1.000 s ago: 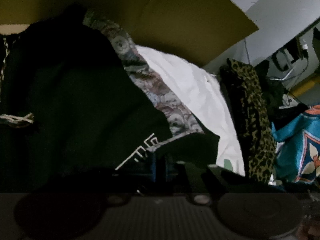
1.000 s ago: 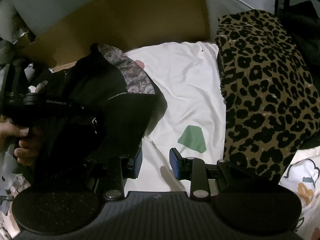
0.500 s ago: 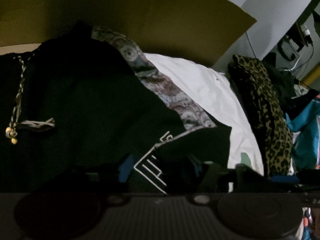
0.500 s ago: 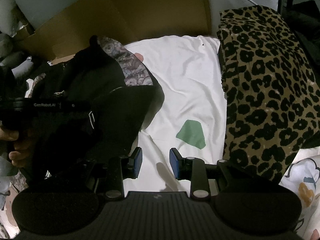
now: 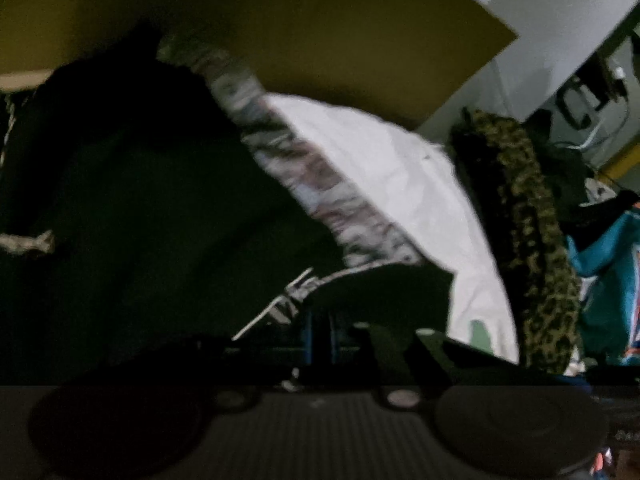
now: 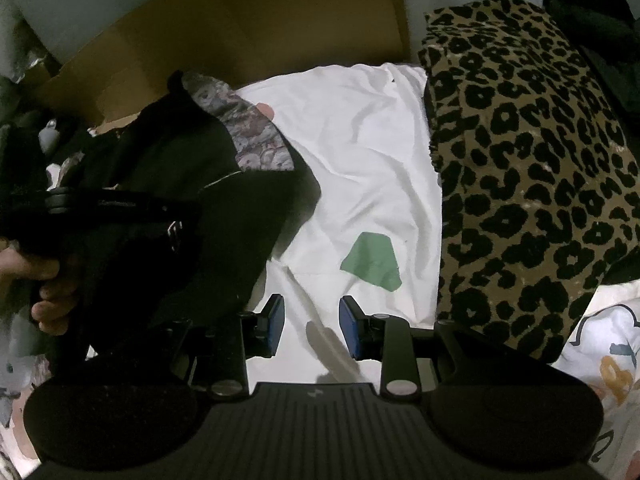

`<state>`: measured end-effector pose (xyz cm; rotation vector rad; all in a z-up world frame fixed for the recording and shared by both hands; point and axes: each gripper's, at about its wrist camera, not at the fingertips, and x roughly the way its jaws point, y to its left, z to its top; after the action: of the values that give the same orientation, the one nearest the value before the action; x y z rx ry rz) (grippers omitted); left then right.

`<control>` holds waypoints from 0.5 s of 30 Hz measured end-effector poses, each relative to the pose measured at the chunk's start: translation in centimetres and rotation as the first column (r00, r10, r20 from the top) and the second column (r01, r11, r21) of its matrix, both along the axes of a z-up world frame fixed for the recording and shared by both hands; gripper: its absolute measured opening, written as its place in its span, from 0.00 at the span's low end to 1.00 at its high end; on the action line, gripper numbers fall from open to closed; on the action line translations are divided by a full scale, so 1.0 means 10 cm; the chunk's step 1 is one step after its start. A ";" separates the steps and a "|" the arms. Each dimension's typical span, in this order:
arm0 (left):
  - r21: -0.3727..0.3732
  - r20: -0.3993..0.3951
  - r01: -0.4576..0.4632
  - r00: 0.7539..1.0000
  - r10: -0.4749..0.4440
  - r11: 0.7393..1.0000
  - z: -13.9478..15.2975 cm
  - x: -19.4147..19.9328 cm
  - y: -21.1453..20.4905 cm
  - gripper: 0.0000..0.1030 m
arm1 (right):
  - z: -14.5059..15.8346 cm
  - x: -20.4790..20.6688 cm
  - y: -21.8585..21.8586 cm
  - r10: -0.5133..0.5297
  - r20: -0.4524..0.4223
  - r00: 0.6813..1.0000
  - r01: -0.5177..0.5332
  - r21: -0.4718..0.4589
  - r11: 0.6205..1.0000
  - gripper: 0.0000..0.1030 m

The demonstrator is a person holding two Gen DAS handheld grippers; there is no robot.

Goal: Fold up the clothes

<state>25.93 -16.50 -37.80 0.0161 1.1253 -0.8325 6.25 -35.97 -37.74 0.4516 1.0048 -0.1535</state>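
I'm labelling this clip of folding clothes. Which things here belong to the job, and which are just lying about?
In the job:
black garment
left tongs, shut on its edge
right tongs, open, empty
white sheet underneath

Lying about:
leopard-print cloth
cardboard
teal cloth

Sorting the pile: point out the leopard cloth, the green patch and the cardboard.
leopard cloth (image 6: pixel 532 184): right wrist view, middle of its spotted top.
green patch (image 6: pixel 372 260): right wrist view, its centre.
cardboard (image 6: pixel 256 36): right wrist view, bare face.
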 end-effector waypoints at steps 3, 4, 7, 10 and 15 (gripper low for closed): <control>-0.029 0.008 0.030 1.000 -0.030 0.999 0.16 -0.08 -0.07 0.03 | 0.00 0.00 -0.05 -0.030 0.015 0.999 0.029 0.024 0.999 0.36; -0.039 0.011 0.040 0.999 -0.040 0.998 0.21 -0.11 -0.09 0.03 | 0.01 0.00 -0.06 -0.040 0.019 0.999 0.039 0.031 0.999 0.36; -0.062 0.022 0.086 0.996 -0.085 0.994 0.35 -0.26 -0.19 0.03 | 0.00 -0.03 -0.12 -0.073 0.027 0.997 0.071 0.059 0.996 0.36; -0.078 0.035 0.142 0.990 -0.139 0.987 0.46 -0.46 -0.28 0.03 | -0.01 -0.07 -0.19 -0.094 0.029 0.995 0.092 0.071 0.993 0.36; -0.091 0.026 0.203 0.979 -0.202 0.975 0.49 -0.74 -0.42 0.02 | -0.01 -0.11 -0.30 -0.121 0.034 0.992 0.119 0.077 0.990 0.36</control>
<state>18.49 -20.71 -32.95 0.0608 1.0800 -1.0649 5.10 -38.94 -37.87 0.5819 0.9476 -0.2147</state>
